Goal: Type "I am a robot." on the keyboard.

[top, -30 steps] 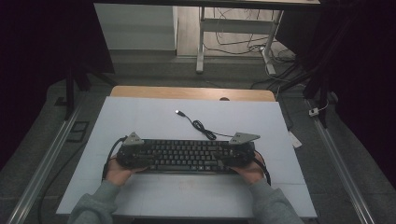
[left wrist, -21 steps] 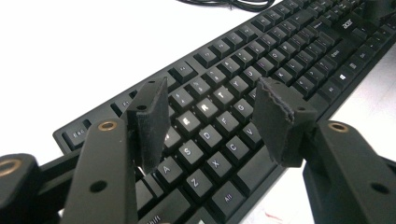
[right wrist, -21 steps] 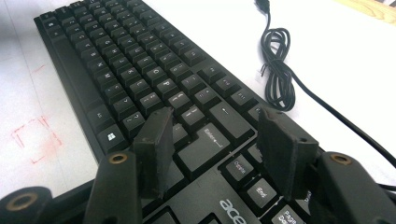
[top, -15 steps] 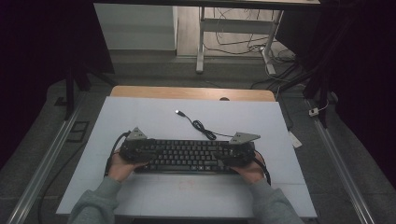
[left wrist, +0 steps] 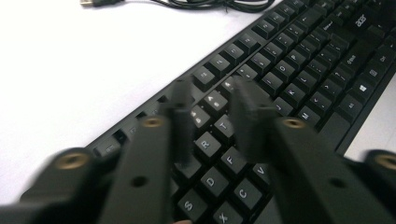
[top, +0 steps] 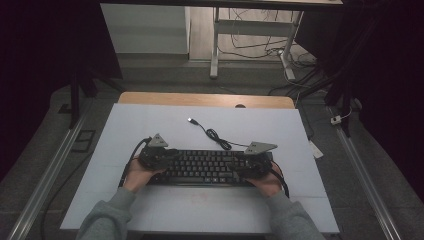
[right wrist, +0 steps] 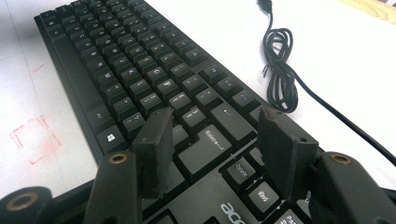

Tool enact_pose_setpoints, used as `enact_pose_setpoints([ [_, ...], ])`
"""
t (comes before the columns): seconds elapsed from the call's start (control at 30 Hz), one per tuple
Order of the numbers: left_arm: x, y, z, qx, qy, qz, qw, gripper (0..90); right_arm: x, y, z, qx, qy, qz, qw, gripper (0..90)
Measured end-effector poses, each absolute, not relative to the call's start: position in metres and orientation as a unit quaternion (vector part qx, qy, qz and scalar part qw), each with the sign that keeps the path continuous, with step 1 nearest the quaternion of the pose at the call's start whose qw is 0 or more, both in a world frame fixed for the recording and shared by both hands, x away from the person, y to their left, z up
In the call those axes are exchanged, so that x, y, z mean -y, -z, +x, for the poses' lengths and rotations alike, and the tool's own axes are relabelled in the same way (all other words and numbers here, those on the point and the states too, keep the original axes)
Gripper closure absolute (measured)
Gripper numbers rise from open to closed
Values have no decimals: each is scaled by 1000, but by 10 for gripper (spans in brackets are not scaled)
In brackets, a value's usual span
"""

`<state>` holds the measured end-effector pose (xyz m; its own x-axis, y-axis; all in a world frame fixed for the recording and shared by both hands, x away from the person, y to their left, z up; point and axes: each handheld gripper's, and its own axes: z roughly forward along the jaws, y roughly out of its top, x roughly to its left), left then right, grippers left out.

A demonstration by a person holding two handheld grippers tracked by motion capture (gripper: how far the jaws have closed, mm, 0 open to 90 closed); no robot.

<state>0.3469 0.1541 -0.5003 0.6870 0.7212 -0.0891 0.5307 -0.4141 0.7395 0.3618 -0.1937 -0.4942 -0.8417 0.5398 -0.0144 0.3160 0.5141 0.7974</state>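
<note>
A black keyboard [top: 205, 167] lies across the near middle of the white tabletop [top: 150, 125], its keys close up in the left gripper view [left wrist: 299, 60] and the right gripper view [right wrist: 130, 60]. Its black cable [top: 212, 134] coils behind it and ends in a USB plug [top: 191, 120]. My left gripper [top: 160, 157] hovers over the keyboard's left end. Its jaws [left wrist: 212, 93] have just been closing and stand a narrow gap apart above the letter keys, with nothing pinched. My right gripper [top: 250, 162] sits over the right end, jaws [right wrist: 217, 121] wide apart above the Enter key.
The coiled cable [right wrist: 280, 79] lies just beyond the right gripper. Faint red marks [right wrist: 35, 140] are drawn on the table in front of the keyboard. A wooden strip [top: 205, 99] edges the far side. A small white tag [top: 315, 149] hangs at the right edge.
My left gripper has slid to the right, further over the keyboard's left end, and its jaws are closer together. The right gripper and the keyboard have stayed put.
</note>
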Motion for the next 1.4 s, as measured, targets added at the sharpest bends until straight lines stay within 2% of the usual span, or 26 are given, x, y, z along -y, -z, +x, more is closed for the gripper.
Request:
enact_pose_setpoints([
  [0.1, -148, 505, 353, -370, -120, 842, 375, 851, 193, 495, 362, -862, -422, 248, 131, 464],
  [0.17, -146, 507, 356, -366, -118, 848, 364, 886, 193, 495, 362, -862, -422, 248, 131, 464],
  [0.57, -142, 514, 353, -361, -125, 866, 322, 888, 195, 493, 362, -861, -423, 248, 135, 465],
  [1.4, -145, 516, 352, -365, -120, 866, 319, 889, 195, 494, 362, -861, -423, 249, 133, 465],
])
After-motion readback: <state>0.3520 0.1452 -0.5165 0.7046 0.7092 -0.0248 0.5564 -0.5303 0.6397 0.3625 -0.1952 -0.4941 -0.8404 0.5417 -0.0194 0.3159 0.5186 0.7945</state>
